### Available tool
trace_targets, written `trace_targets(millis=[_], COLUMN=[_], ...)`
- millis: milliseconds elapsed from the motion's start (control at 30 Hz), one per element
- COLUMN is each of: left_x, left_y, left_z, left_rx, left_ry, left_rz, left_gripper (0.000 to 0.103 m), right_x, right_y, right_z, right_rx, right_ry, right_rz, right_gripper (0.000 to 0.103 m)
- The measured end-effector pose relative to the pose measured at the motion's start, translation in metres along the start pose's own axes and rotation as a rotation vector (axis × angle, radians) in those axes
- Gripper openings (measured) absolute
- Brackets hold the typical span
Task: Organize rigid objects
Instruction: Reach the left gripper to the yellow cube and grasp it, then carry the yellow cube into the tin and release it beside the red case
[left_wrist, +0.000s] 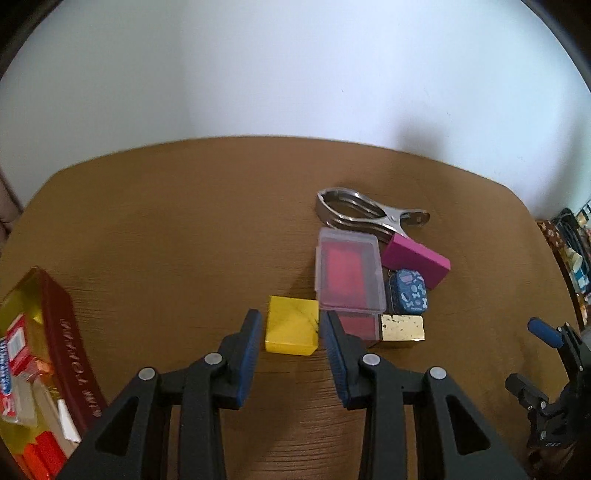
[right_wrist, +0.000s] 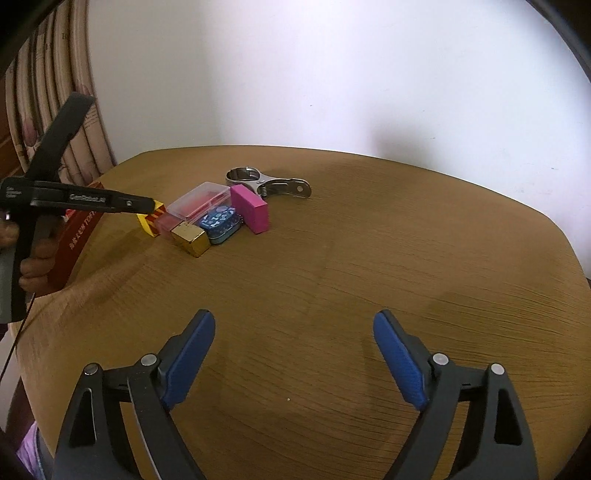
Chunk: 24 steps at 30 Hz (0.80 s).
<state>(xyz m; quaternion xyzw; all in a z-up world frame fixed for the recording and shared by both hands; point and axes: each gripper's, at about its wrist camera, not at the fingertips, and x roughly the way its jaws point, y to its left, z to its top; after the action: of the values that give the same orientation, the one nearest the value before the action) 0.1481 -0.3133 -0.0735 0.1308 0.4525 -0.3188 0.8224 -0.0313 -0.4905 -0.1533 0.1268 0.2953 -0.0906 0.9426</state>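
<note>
A yellow block (left_wrist: 292, 329) lies on the brown table (left_wrist: 184, 240). My left gripper (left_wrist: 290, 328) is open, its fingers on either side of the block's near end, not closed on it. Right of it lie a clear plastic case with a red insert (left_wrist: 349, 275), a gold block (left_wrist: 402, 328), a blue patterned tin (left_wrist: 408, 291), a pink block (left_wrist: 415, 260) and a metal clamp (left_wrist: 364, 212). The same cluster shows in the right wrist view: yellow block (right_wrist: 149, 221), case (right_wrist: 199, 203), gold block (right_wrist: 191, 238). My right gripper (right_wrist: 293, 328) is open and empty above bare table.
A dark red box (left_wrist: 70, 350) with a gold lining holds several small packets at the table's left edge; it also shows in the right wrist view (right_wrist: 79, 230). The right gripper's body (left_wrist: 554, 387) sits at the far right. A curtain (right_wrist: 55, 110) hangs behind the table.
</note>
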Motion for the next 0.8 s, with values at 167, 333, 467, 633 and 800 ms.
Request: trace_targets(millis=[167, 333, 467, 633, 800], left_x=[0.008, 0.013, 0.014, -0.001, -0.023], left_y=[-0.006, 0.001, 0.018, 0.026, 0.02], left_z=[0.0, 0.001, -0.004, -0.02, -0.036], left_rx=[0.011, -0.023, -0.128, -0.171, -0.189], left_ry=[0.002, -0.013, -0.032, -0.062, -0.083], left_rz=[-0.003, -0.04, -0.108, -0.093, -0.076], left_gripper=[0.038, 0.037, 0.032, 0.032, 0.032], right_x=[-0.003, -0.002, -0.002, -0.002, -0.003], right_y=[0.0, 0.001, 0.001, 0.001, 0.001], right_z=[-0.001, -0.001, 0.0, 0.0, -0.001], right_rx=[0.003, 0.003, 0.004, 0.006, 0.007], right_ry=[0.001, 0.01, 0.014, 0.018, 0.016], right_rz=[0.006, 0.008, 0.007, 0.01, 0.011], right_gripper=[0.087, 0.089, 0.09, 0.091, 0.091])
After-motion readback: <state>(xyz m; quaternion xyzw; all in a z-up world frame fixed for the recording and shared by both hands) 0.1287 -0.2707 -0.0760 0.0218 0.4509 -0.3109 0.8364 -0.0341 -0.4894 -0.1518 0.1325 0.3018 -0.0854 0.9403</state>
